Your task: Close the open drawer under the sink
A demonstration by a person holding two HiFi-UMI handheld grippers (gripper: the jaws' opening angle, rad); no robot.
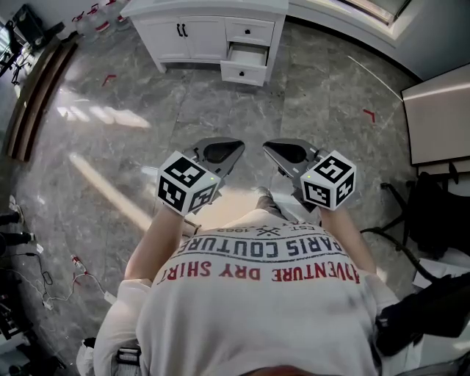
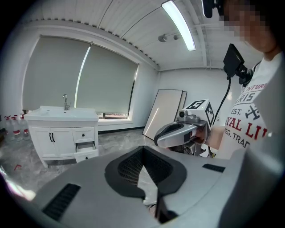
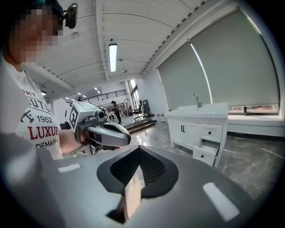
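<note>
The white sink cabinet [image 1: 209, 29] stands far ahead across the marble floor. Its lower right drawer [image 1: 243, 72] is pulled out, with its inside showing above the front panel. The same open drawer shows small in the left gripper view [image 2: 87, 153] and in the right gripper view [image 3: 205, 156]. My left gripper [image 1: 236, 146] and right gripper [image 1: 269, 146] hover side by side at waist height, several steps from the cabinet. Both look shut with nothing in them [image 2: 143, 174] [image 3: 135, 180]. Each gripper view shows the other gripper alongside: the right gripper [image 2: 178, 132], the left gripper [image 3: 107, 132].
A white panel [image 1: 438, 117] lies at the right, with a black stand [image 1: 426, 213] below it. Red tape marks [image 1: 369, 114] dot the floor. A dark bench [image 1: 33, 99] runs along the left edge, cables [image 1: 51, 283] trail at lower left, and bottles [image 1: 92, 15] stand beside the cabinet.
</note>
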